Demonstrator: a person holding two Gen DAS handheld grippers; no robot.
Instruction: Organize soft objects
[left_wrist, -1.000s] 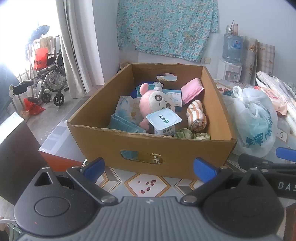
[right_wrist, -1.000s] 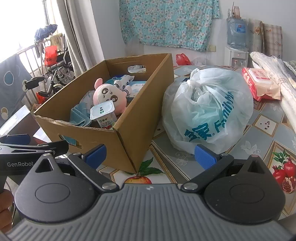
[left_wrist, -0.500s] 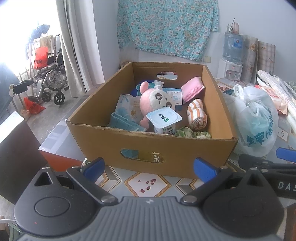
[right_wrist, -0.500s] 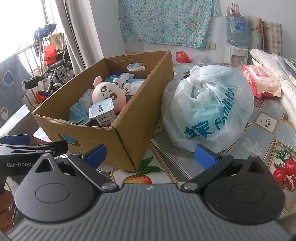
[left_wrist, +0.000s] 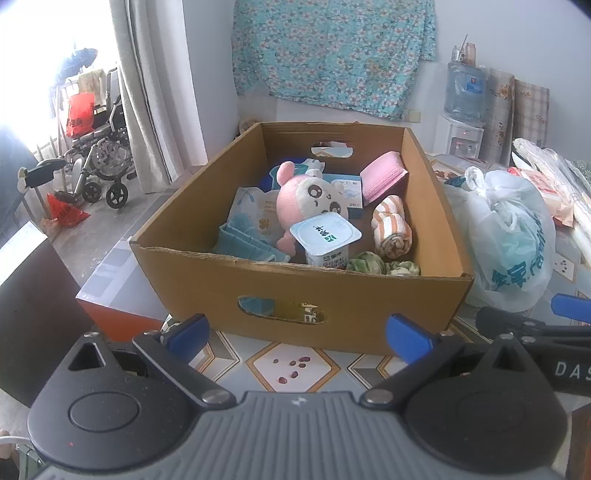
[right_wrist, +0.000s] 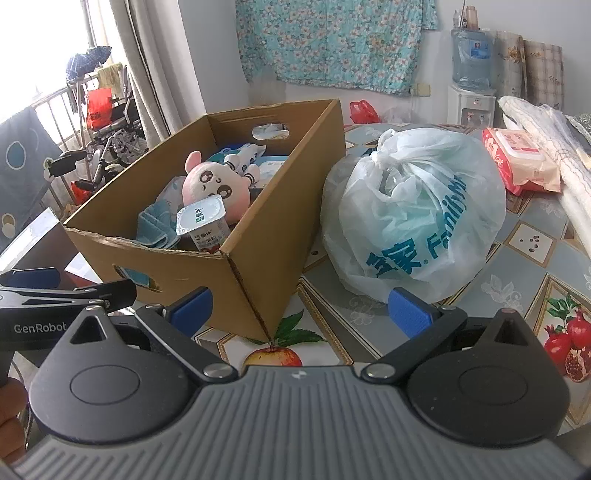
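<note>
A brown cardboard box (left_wrist: 221, 284) (right_wrist: 266, 258) stands on the patterned table. Inside lie a pink plush toy (left_wrist: 306, 199) (right_wrist: 218, 188), a white yogurt cup (left_wrist: 325, 236) (right_wrist: 203, 218), a striped orange rolled towel (left_wrist: 391, 229), a pink folded cloth (left_wrist: 384, 177), blue cloth (left_wrist: 243, 243) (right_wrist: 155, 221) and green rolled cloth (left_wrist: 369, 264). My left gripper (left_wrist: 297, 338) is open, in front of the box's near wall, holding nothing. My right gripper (right_wrist: 299, 314) is open near the box's front right corner, empty.
A tied white plastic bag (right_wrist: 410, 214) (left_wrist: 513, 236) sits right of the box. A red wipes pack (right_wrist: 517, 158) and folded linens (right_wrist: 554, 140) lie at far right. A wheelchair (left_wrist: 99, 162) stands on the floor at left, a water dispenser (right_wrist: 471, 85) behind.
Both grippers have drawn back slightly and risen a little from the box; the box contents have not moved.
</note>
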